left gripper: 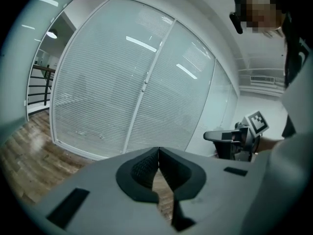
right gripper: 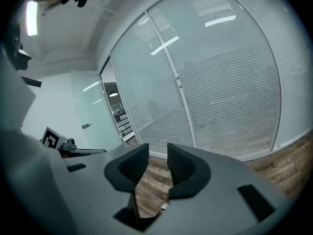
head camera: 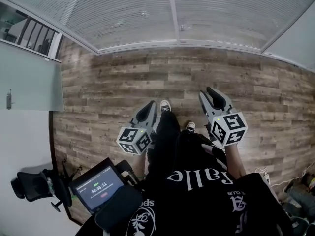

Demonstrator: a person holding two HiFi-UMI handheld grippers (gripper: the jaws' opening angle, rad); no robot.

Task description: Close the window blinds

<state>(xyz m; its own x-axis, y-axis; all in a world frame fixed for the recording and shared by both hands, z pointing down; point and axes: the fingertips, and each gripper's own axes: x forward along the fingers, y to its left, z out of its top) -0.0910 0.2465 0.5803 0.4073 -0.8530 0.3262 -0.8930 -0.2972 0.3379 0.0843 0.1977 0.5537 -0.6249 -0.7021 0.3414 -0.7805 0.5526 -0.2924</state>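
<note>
Well short of the window blinds (head camera: 138,14), the empty left gripper (head camera: 149,108) is closed and the empty right gripper (head camera: 212,94) parted; closed jaws may bump, not grasp, the centre-post fitting (left gripper: 145,81).

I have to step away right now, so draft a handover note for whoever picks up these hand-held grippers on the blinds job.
Left hand-held gripper: shut, empty.
Right hand-held gripper: open, empty.
Blinds: ahead across the wooden floor, lowered on both sides of the middle post; neither gripper touches them.
Done: unclear; they look about shut, nothing gripped.
Left: walk up, find the control, perhaps the small fitting on that post, and check they are shut.
</note>
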